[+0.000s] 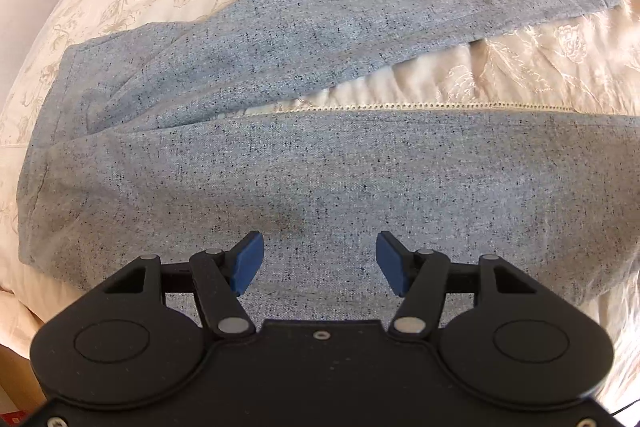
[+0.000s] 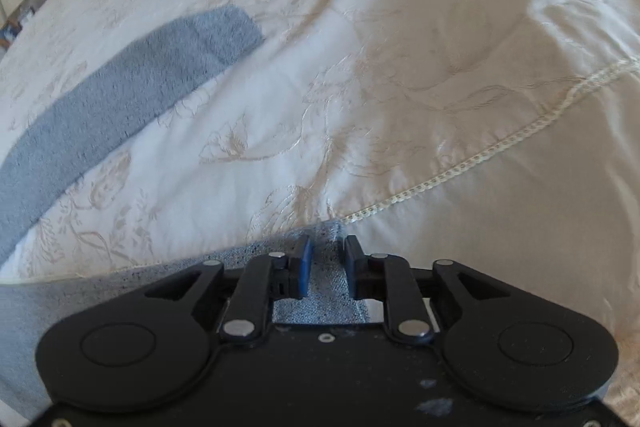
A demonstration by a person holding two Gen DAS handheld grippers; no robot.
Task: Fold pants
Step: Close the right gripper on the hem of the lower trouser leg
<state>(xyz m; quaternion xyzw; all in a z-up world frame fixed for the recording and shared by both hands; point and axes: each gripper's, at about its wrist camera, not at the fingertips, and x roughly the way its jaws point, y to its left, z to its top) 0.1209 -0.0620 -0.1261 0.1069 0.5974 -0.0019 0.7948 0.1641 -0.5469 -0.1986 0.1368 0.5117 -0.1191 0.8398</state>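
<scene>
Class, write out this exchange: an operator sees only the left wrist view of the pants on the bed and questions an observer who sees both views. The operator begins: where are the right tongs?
Observer: The right tongs are at the hem end of the near leg of the pants, which your view cuts off.
Operator: Have they gripped it?
Observer: Cloth lies between the narrowed jaws, but I cannot tell whether it is clamped.
Operator: What lies beyond that hem?
Observer: Bedspread, with its lace seam running away to the right.
</scene>
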